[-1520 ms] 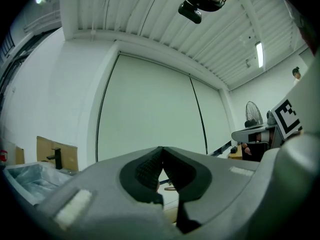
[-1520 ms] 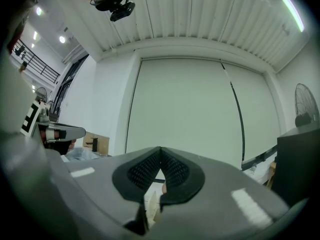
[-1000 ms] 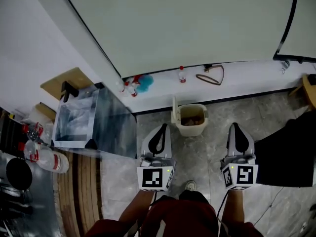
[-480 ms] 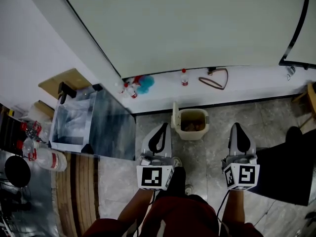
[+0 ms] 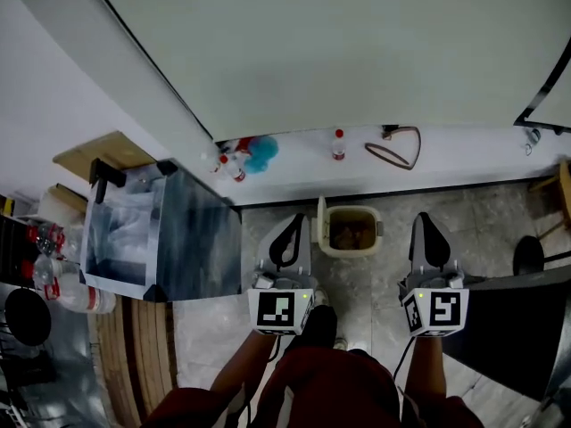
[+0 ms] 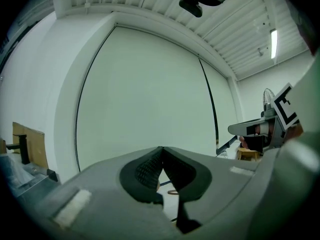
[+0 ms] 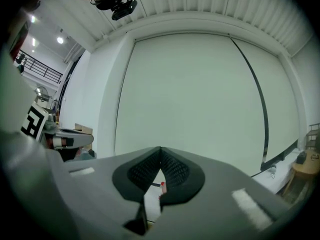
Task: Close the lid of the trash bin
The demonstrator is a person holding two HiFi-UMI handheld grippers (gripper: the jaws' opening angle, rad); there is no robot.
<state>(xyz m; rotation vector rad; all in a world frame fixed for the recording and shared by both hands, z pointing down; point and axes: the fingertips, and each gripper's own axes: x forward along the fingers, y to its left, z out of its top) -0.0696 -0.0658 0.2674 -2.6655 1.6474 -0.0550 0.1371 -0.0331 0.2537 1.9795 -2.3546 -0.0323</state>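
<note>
**Tool state.** I had the left gripper [image 5: 296, 223] with its jaws fully together and nothing between the pads. The right gripper [image 5: 424, 221] was the same: jaws shut, empty. Both were held about level, pointing toward the wall.

**Location of the work item.** The trash bin [image 5: 351, 251] stood on the tiled floor [image 5: 357, 288], against the low white ledge [image 5: 464, 163] at the foot of the wall. In the head view it lay between the two grippers. Its lid [image 5: 318, 224] stood upright along the bin's left side, so the bin was open, with brownish contents [image 5: 352, 233] visible inside. The left gripper showed just beside the lid in that view. How far above the bin it was held, I could not tell.

**Handling assessment.**
- I judged the bin to be a small, light plastic unit, likely to slide or tip on smooth tile under a sideways push.
- The lid looked thin and stiff, and I took it to be hinged along its lower edge.
- I judged that no grip was needed. Closed jaw tips could press the lid's outer face near its top edge and swing it over the opening.
- I rated the left gripper as the better placed for this.
- The right gripper could brace the far wall if the bin shifted.
</note>
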